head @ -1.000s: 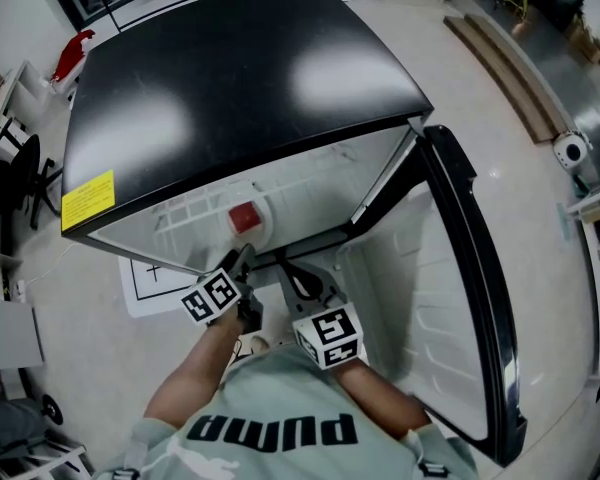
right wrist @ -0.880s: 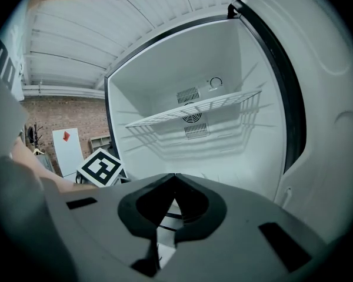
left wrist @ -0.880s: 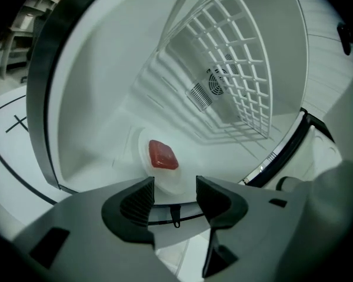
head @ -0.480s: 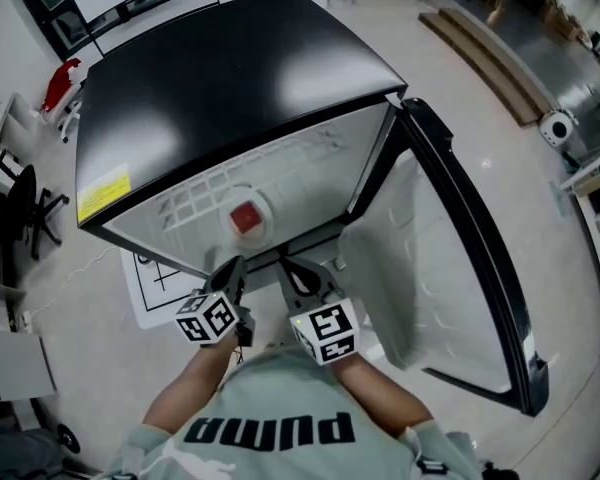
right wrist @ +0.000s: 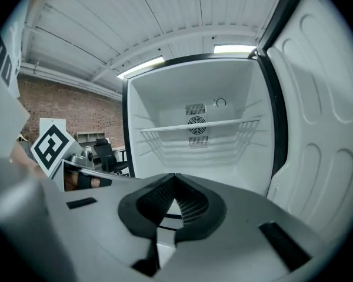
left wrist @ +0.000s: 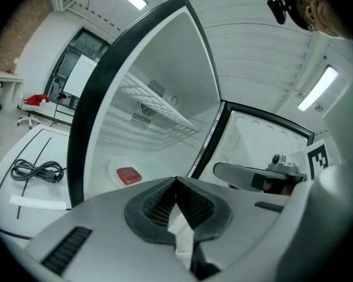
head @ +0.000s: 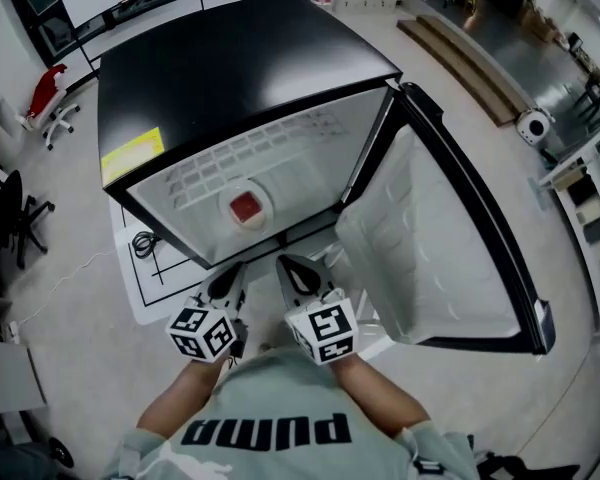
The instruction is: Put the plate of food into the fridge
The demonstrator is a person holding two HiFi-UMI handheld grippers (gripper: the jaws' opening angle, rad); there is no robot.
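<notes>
A white plate (head: 264, 214) carrying a red block of food (head: 244, 206) sits on the floor of the open fridge (head: 240, 68), towards its left side. The left gripper view shows the same plate (left wrist: 113, 171) and food (left wrist: 129, 175) well beyond the jaws. My left gripper (head: 232, 271) is outside the fridge, in front of it and below the plate, shut with nothing held (left wrist: 176, 181). Just to its right, my right gripper (head: 290, 265) is also outside, shut and empty (right wrist: 175, 177), facing the bare wire shelf (right wrist: 194, 126).
The fridge door (head: 450, 238) stands wide open to the right. A coiled cable (left wrist: 38, 171) lies on a white floor mat (head: 145, 278) left of the fridge. A red-seated chair (head: 42, 93) and a black office chair (head: 10, 208) stand further left.
Both grippers have drawn back from the fridge opening towards the person, the left one away from the plate. The plate stays inside. More of the fridge interior shows now.
</notes>
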